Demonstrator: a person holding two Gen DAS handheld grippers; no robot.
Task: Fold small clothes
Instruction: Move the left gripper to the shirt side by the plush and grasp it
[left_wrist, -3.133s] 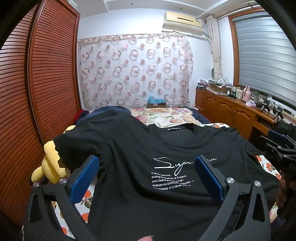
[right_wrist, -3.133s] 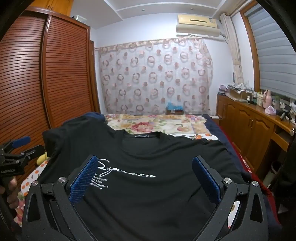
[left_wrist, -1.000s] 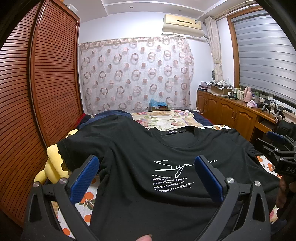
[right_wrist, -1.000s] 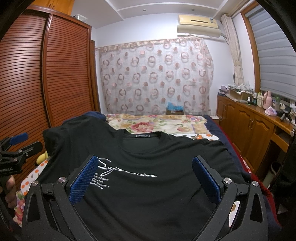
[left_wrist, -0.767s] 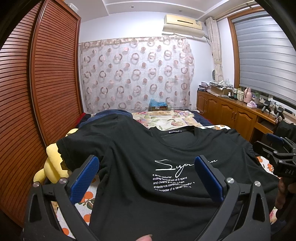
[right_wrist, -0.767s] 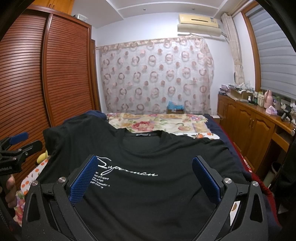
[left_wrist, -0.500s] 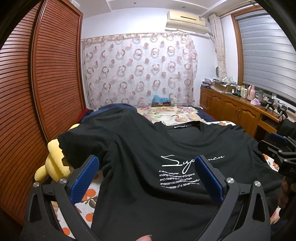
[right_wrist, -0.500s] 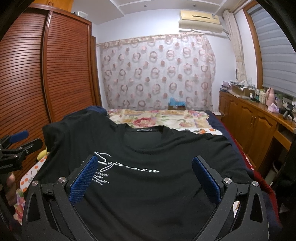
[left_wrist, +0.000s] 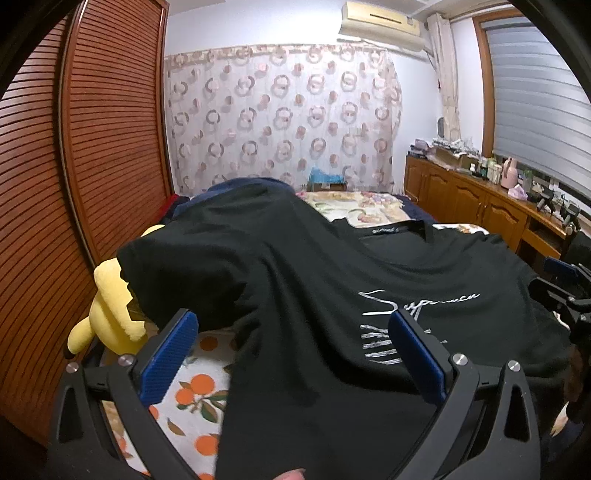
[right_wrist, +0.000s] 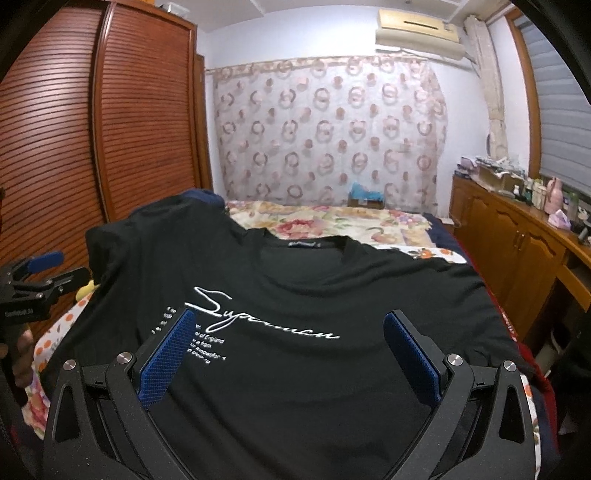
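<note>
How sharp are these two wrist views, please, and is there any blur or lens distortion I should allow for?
Left wrist view: motion blur smears the small print on the black T-shirt, though the left gripper stays crisp. Right wrist view: sharper, the shirt's script readable, the right gripper clear. Both: fisheye bends the wooden wardrobe and darkens the corners.

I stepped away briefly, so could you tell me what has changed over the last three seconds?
The left tool has swung left and nearer the black printed T-shirt; the right tool edged closer too. Nothing was gripped or released: both are open, and the shirt lies spread on the floral bedspread.
</note>
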